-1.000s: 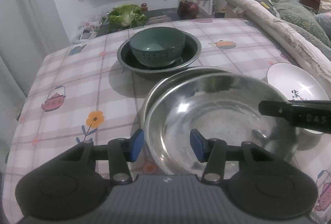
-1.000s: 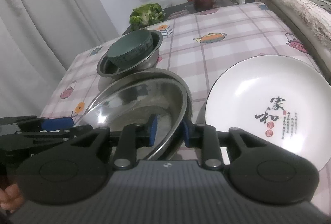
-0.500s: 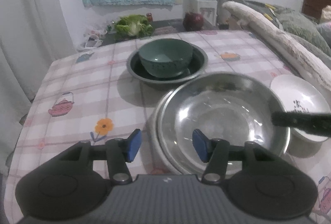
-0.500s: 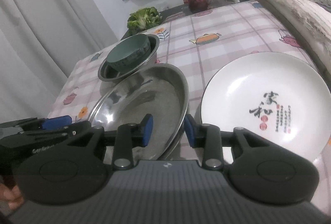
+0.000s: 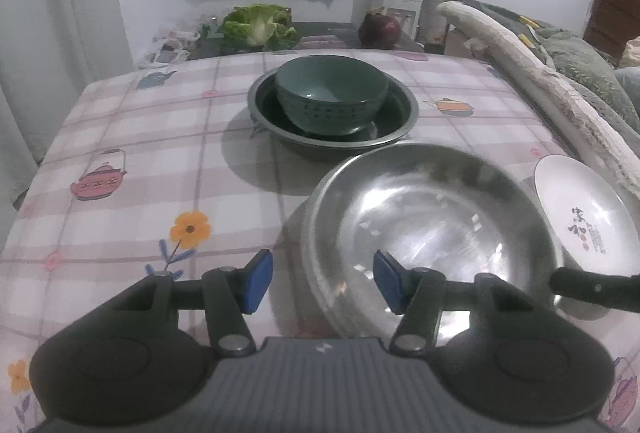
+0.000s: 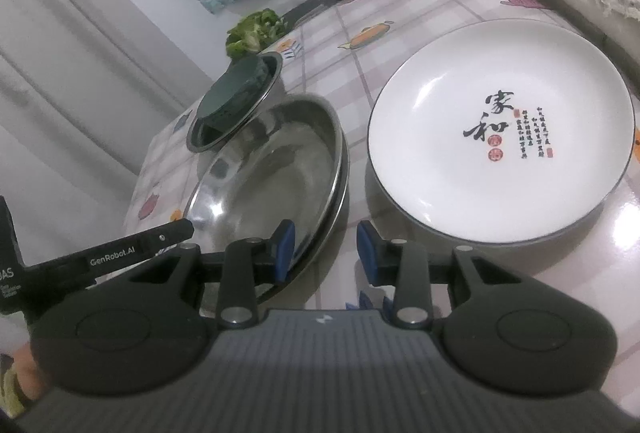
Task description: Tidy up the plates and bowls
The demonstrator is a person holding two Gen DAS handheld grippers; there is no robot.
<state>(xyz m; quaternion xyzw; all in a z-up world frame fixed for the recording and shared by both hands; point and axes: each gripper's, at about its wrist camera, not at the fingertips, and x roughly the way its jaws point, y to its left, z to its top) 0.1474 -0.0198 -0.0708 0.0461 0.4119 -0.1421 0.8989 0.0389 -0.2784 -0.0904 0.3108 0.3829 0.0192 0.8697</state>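
Note:
Two stacked steel basins (image 5: 432, 217) sit on the checked tablecloth, also in the right wrist view (image 6: 280, 161). Behind them a green bowl (image 5: 332, 93) rests inside a dark metal basin (image 5: 396, 121), both also in the right wrist view (image 6: 236, 89). A white plate with black characters (image 6: 500, 129) lies to the right, also in the left wrist view (image 5: 584, 217). My left gripper (image 5: 320, 283) is open and empty at the steel basins' near rim. My right gripper (image 6: 326, 251) is open and empty, between the basins' rim and the plate.
A cabbage (image 5: 260, 25) and a dark red teapot (image 5: 378, 29) stand on a dark side table beyond the far edge. A rolled quilt (image 5: 540, 85) borders the table's right side. A white curtain (image 5: 60, 33) hangs at the left.
My right gripper has opened and let go of the upper steel basin, which now rests in the lower one. Both grippers have drawn back from the basins.

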